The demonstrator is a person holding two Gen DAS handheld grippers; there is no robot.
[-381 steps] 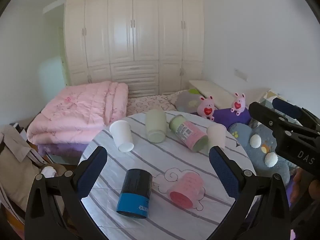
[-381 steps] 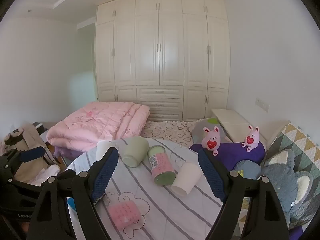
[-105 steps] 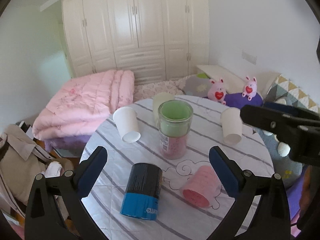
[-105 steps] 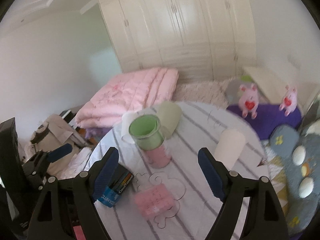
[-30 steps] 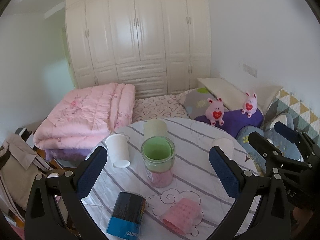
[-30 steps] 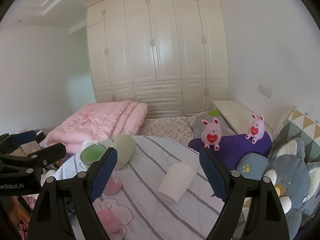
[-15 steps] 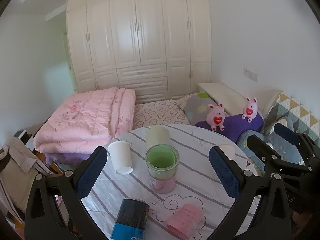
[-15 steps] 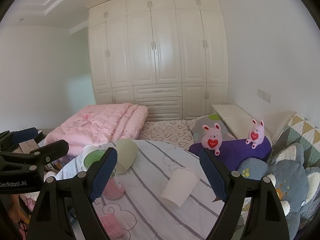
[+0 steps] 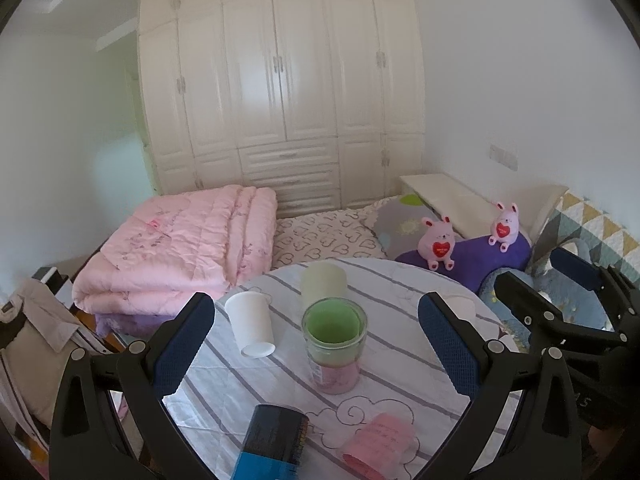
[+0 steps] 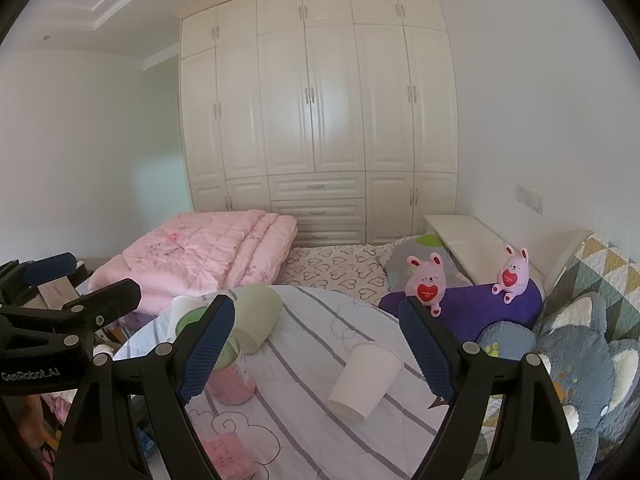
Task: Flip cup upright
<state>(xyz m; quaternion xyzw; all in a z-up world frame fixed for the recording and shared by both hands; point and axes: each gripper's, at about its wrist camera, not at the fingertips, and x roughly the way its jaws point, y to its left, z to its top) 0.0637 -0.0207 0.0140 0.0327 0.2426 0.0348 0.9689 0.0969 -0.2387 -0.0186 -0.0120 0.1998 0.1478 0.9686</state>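
Note:
A green-and-pink cup (image 9: 334, 350) stands upright mid-table, mouth up; in the right wrist view (image 10: 232, 380) it is partly hidden by a finger. A white paper cup (image 9: 250, 330) lies on its side at the left, and another white cup (image 10: 366, 380) lies at the right. A pale green cup (image 9: 323, 284) lies at the far edge. A blue-black cup (image 9: 272, 444) and a pink cup (image 9: 378, 442) lie near the front. My left gripper (image 9: 316, 346) and right gripper (image 10: 316, 354) are both open, empty and above the table.
The round table (image 9: 400, 292) has a striped cloth. Behind it is a bed with a pink quilt (image 9: 180, 244), pillows and two pink plush rabbits (image 9: 438, 242). A tall white wardrobe (image 10: 316, 120) fills the back wall. A grey plush (image 10: 584, 360) lies at the right.
Long ago the green-and-pink cup lay on its side; it now stands upright. Over the last second both grippers have drawn back and tilted up, open and empty.

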